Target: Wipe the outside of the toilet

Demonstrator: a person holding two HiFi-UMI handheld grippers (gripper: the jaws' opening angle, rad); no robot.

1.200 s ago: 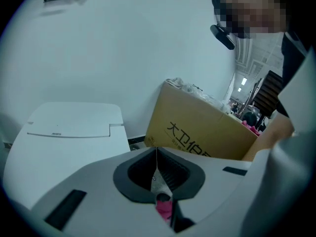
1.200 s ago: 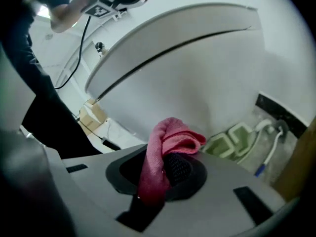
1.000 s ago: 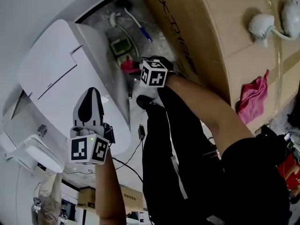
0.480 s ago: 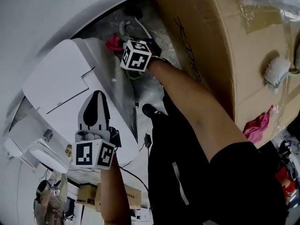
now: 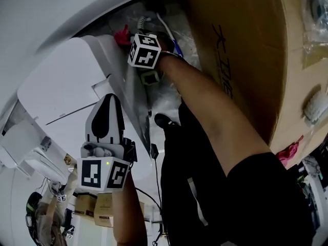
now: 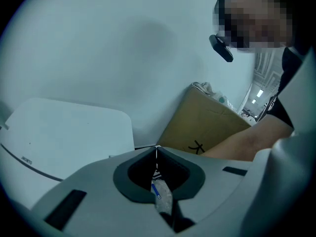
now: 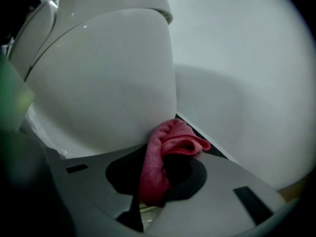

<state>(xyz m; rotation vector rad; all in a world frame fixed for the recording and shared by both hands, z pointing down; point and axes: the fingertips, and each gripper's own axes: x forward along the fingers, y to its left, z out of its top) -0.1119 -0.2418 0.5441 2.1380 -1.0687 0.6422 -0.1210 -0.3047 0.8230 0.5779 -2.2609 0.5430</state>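
**Critical relation.** Toilet [image 7: 103, 78] straight ahead of the right gripper [image 7: 159, 168], its outer bowl wall filling the upper left of the right gripper view. Right jaws clamped on a red cloth [image 7: 173, 139], with the folded wad standing out past the tips toward the bowl. Cloth apparently pressed against the lower curve of the wall. Contact patch hidden behind the wad, so treat contact as probable, not confirmed.

**Position, head view.** Right gripper low at the side of the toilet, in the narrow gap between the bowl and a cardboard box [image 5: 246, 50]. Cloth showing at the far upper edge of the white body. Left gripper [image 5: 108, 102] above the closed lid [image 5: 61, 91], well apart from the cloth, jaws shut together with nothing between them.

**Nearer hand.** Right, clearly. Probably no part for the left in the coming stroke.

**Long axis.** Side wall of the bowl running from near the person's legs away toward the far wall of the room. Cloth doubled lengthwise along the jaws, free end hanging down between them. Likely stroke: along the wall's length, with pressure kept toward the bowl.

**Appearance of the work surface.**
- White, glossy and smoothly convex.
- Seat and lid rim stepped out above the bowl.
- No soiling discernible.
- Cloth: pink-red, towel-like pile.

**Caution.** Little clearance on the box side.
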